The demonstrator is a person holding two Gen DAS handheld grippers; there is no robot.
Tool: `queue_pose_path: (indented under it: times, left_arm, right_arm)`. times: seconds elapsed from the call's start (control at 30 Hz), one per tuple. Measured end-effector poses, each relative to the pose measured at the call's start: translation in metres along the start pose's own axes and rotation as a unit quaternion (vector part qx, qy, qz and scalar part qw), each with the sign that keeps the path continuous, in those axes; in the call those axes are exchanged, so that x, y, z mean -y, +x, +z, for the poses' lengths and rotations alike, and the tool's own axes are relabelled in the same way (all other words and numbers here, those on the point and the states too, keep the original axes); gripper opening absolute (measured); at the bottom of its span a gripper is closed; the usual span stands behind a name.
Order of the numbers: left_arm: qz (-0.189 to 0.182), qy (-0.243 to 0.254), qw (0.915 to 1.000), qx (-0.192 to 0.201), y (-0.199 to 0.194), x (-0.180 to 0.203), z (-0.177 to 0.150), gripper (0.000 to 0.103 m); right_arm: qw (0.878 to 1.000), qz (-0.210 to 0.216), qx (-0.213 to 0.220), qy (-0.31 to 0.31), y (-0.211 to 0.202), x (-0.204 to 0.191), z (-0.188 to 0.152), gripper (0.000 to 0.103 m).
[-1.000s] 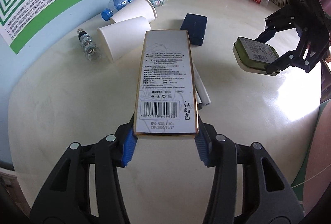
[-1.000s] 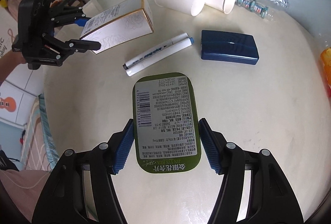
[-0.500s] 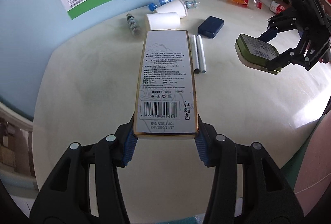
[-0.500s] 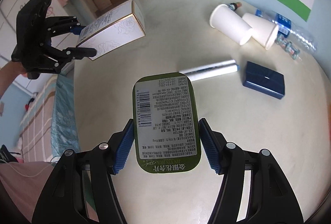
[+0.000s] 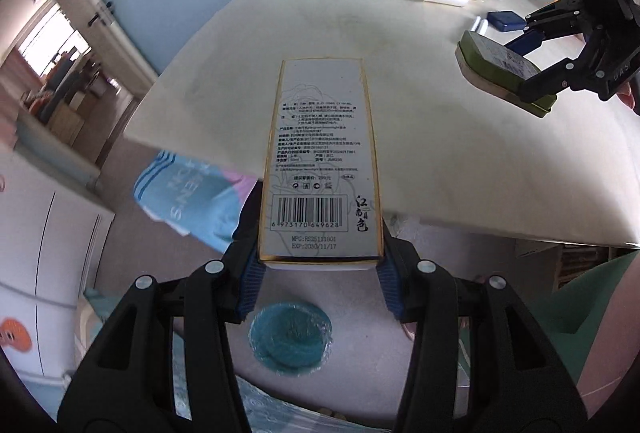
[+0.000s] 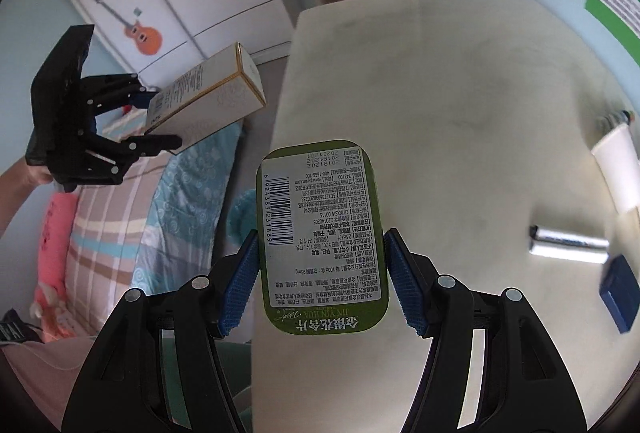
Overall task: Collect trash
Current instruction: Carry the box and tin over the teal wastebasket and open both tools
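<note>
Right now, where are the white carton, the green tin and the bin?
white carton (image 5: 320, 153), left wrist view, its printed face.
green tin (image 6: 322, 229), right wrist view, its label.
bin (image 5: 290, 339), left wrist view, its teal liner.

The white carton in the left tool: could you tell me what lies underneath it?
Below the carton, held in the left tool, are the table edge and, lower, a teal bag-lined bin on the floor. The carton covers the table beneath its middle.

Motion blurs the markers (image 6: 568, 245) and blue case (image 6: 619, 296).
</note>
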State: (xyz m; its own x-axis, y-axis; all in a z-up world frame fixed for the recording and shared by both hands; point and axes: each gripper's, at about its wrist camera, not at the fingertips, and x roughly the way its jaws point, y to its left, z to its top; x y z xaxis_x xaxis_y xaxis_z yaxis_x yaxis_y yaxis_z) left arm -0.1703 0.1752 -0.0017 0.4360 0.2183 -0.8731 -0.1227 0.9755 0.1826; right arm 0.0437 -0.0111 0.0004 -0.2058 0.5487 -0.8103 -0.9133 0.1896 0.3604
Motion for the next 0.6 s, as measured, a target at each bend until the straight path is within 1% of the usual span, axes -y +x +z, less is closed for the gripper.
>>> queue_pose_path:
  times: [0.1,0.27,0.3,0.37,0.43,0.5,0.6]
  left_arm:
    - [0.02,-0.056,0.998,-0.022,-0.003,-0.019,-0.041,0.046]
    - [0.032,-0.133,0.989,-0.057,0.009,-0.054,-0.108,0.046]
    - [0.033,-0.152,0.9858,-0.063,0.01,-0.063,-0.125,0.046]
    - [0.042,-0.183,0.9793,-0.076,0.02,-0.082,-0.148,0.046]
    - [0.039,-0.213,0.9722,-0.09,0.033,-0.102,-0.167,0.046]
    - [0.037,-0.235,0.9656,-0.106,0.047,-0.117,-0.189,0.046]
    - [0.026,-0.261,0.956,-0.132,0.073,-0.142,-0.226,0.046]
  right_arm:
    - [0.999,0.026,-0.018,-0.037,0.029,-0.032,0.024,0.063]
    - [0.994,0.071,-0.04,-0.068,0.084,-0.094,0.067,0.063]
    - [0.993,0.078,-0.046,-0.073,0.098,-0.107,0.076,0.063]
    - [0.99,0.09,-0.061,-0.085,0.128,-0.134,0.093,0.063]
    - [0.987,0.102,-0.082,-0.093,0.161,-0.158,0.106,0.063]
    - [0.984,0.109,-0.105,-0.097,0.197,-0.179,0.117,0.063]
    - [0.978,0.113,-0.146,-0.099,0.26,-0.206,0.131,0.063]
